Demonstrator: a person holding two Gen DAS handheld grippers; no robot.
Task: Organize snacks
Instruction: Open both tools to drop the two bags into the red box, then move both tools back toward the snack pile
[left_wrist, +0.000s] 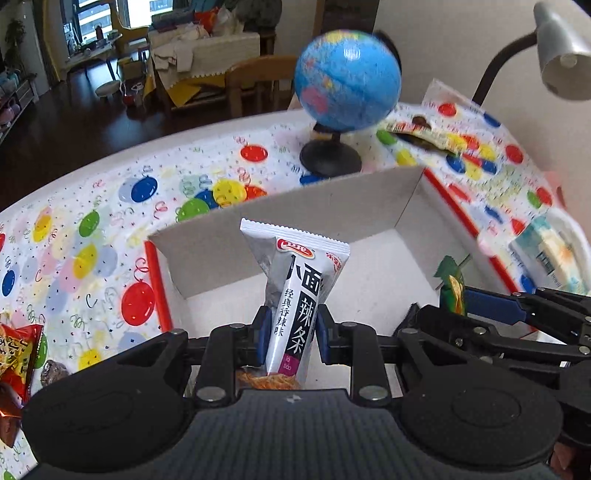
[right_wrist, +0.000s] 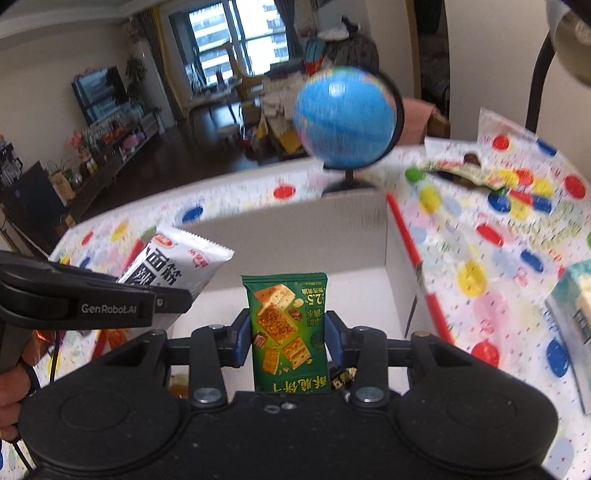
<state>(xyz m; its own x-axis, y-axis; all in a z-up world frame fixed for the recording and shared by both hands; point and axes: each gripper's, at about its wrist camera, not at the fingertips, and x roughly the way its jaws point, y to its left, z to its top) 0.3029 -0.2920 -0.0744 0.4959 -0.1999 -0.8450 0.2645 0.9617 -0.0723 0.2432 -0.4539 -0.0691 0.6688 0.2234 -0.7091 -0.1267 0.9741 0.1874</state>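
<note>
The left tongs (left_wrist: 289, 338) are clamped on a white and black snack packet (left_wrist: 291, 295), their blue pads pressing its lower half from both sides so that it stands upright, its crimped top edge uppermost. The right tongs (right_wrist: 286, 338) grip a green cracker packet (right_wrist: 288, 328) in the same way, with its printing upside down in the right wrist view. Both packets hang over the open cardboard box (left_wrist: 332, 206), a white box with red edges that sits on the desk (left_wrist: 92, 236), which is covered by a cloth printed with coloured balloons. In the right wrist view the left tongs come in from the left edge with the white packet tilted over the box's near left corner, just beside the green one but apart from it. Behind the box's far wall stands a blue globe (left_wrist: 347, 79) on a black base. A flattened wrapper (left_wrist: 417, 134) lies on the cloth to the right of the globe, and a grey lamp (left_wrist: 561, 51) leans in above it. More red and yellow snack packets (left_wrist: 16, 354) lie at the desk's left edge.
</note>
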